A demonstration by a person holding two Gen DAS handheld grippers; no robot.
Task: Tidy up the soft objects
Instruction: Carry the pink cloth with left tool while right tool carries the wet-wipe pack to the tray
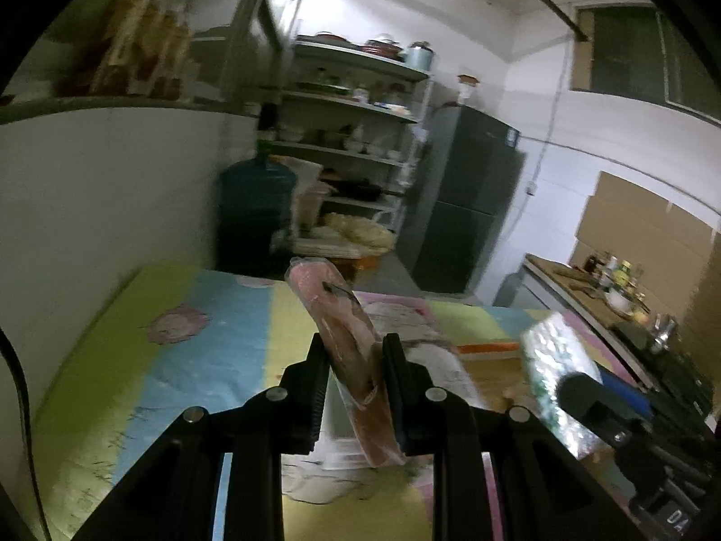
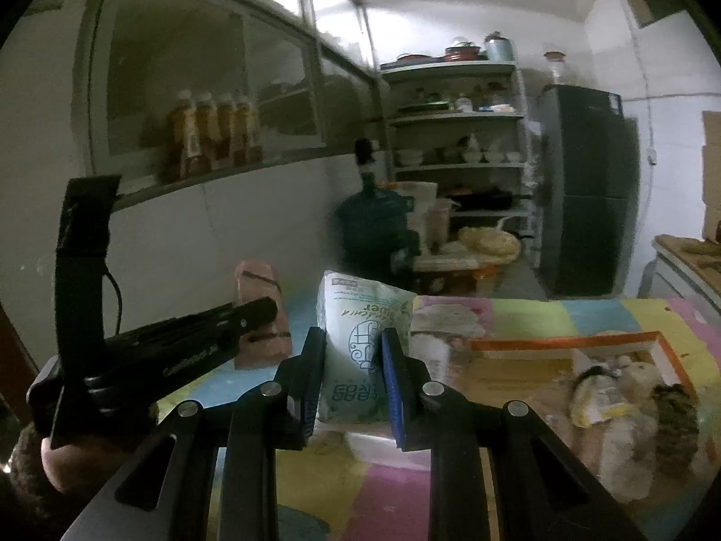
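**A:** Right in front of us the left gripper [image 1: 353,387] has its black fingers squeezed on a flat pink soft pack in clear plastic wrap [image 1: 347,342]. Why up in the air?

**B:** We think so it can go somewhere tidy. It stands tall above the bright table with the pastel patchwork cloth [image 1: 203,315].

**A:** And the right gripper [image 2: 353,383]?

**B:** Its fingers pinch a white soft pouch with green printing [image 2: 360,338], also lifted.

**A:** Why one each?

**B:** Maybe so we move two at once. The flat box with the orange rim [image 2: 667,351] already holds soft things, so we guess these go there.
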